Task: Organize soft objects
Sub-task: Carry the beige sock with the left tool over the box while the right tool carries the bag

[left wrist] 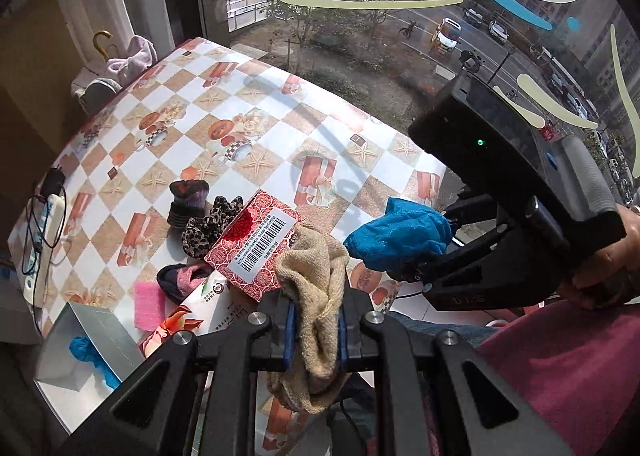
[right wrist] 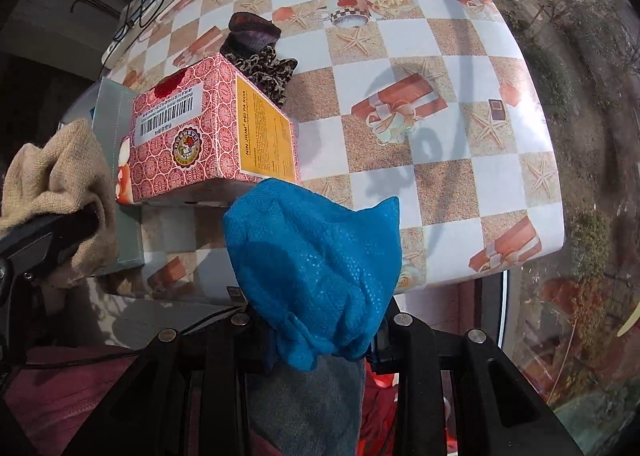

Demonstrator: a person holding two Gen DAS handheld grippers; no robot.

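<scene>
We hold two items aloft: left gripper clamped on a crumpled beige knit cloth, right gripper clamped on a bunched blue mesh cloth. Still loose at 10 o'clock beside the red patterned carton: leopard-print scrunchie, dark knit piece. We judge sorting partly done; the silver box already holds something blue.

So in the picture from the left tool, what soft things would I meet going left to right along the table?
Pink sponge → dark striped sock → leopard scrunchie → beige sock in the left tool → blue cloth in the right tool.
</scene>
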